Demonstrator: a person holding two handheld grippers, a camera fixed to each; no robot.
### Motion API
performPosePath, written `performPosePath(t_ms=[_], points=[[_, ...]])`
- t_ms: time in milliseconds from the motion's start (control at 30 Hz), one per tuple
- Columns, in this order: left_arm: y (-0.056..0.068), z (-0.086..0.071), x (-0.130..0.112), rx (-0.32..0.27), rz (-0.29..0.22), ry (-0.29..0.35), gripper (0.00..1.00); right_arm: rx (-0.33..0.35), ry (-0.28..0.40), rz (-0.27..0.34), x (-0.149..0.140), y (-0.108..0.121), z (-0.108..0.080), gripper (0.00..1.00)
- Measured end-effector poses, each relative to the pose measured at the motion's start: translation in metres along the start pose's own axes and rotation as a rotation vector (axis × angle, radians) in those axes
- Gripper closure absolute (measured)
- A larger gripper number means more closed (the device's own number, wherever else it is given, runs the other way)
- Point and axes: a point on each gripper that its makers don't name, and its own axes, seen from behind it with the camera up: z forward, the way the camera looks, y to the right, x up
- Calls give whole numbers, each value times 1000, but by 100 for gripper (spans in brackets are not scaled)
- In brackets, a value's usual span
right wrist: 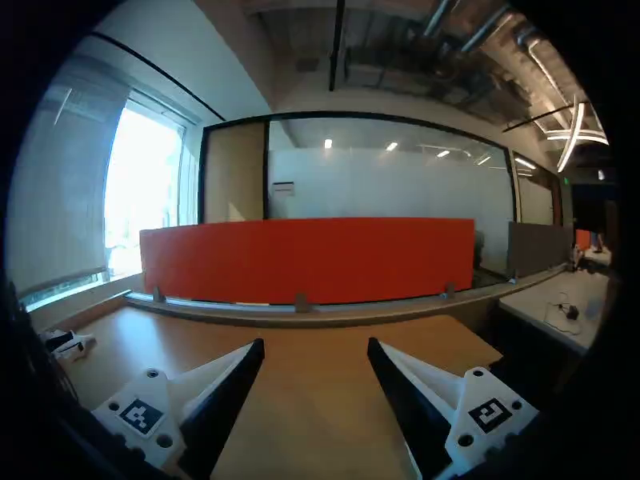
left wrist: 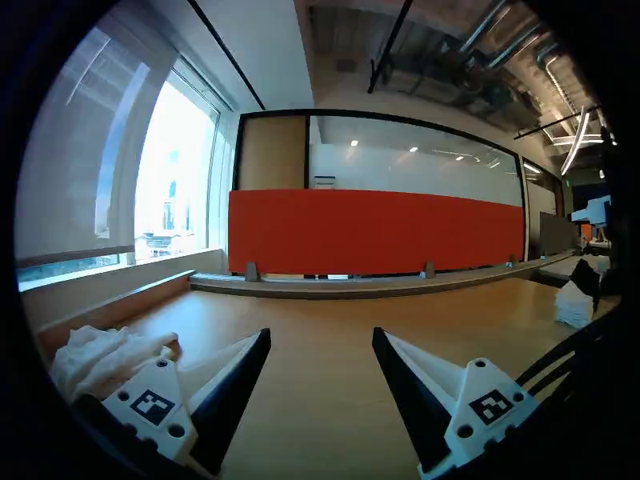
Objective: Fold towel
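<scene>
The left gripper (left wrist: 320,332) hangs low over a pale wooden surface (left wrist: 336,376), its fingers spread wide with nothing between them. The towel (left wrist: 104,356) is a crumpled white heap at the surface's left edge near the front corner. It lies against the low wooden ledge (left wrist: 120,300) that runs along that side, and part of it is hidden behind the left finger.

Along the far edge of the surface stands an orange divider (left wrist: 368,232), held upright by small grey feet. Behind it is a glass wall (left wrist: 416,168) that reflects spots of ceiling light. A tall bright window (left wrist: 172,192) runs down the left side of the room above the ledge. The ceiling (left wrist: 464,48) is open, with bare pipes and ducts and a curved strip light on the right. At the far right corner of the surface sits a small white shape (left wrist: 573,306) with a dark part above it, too small to make out.

In the right gripper view, the right gripper (right wrist: 314,342) is also over the wooden surface, its fingers equally wide apart and empty. The same orange divider lines the far edge. Beyond the right edge of the surface is a separate white desk (right wrist: 552,308) with a tangle of cable on it. At the left edge a small white-and-black object (right wrist: 68,344) is too small to identify.
</scene>
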Motion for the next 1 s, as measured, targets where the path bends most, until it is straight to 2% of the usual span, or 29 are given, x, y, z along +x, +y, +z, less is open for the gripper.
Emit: performPosePath(t_ms=[500,1000], points=[[-7,0,-18,17,-39,9,6,9,28,-41,9,-9,8,0],[-1,-2,-19,22,9,10,6,-1,18,-34,0,3,11,0]])
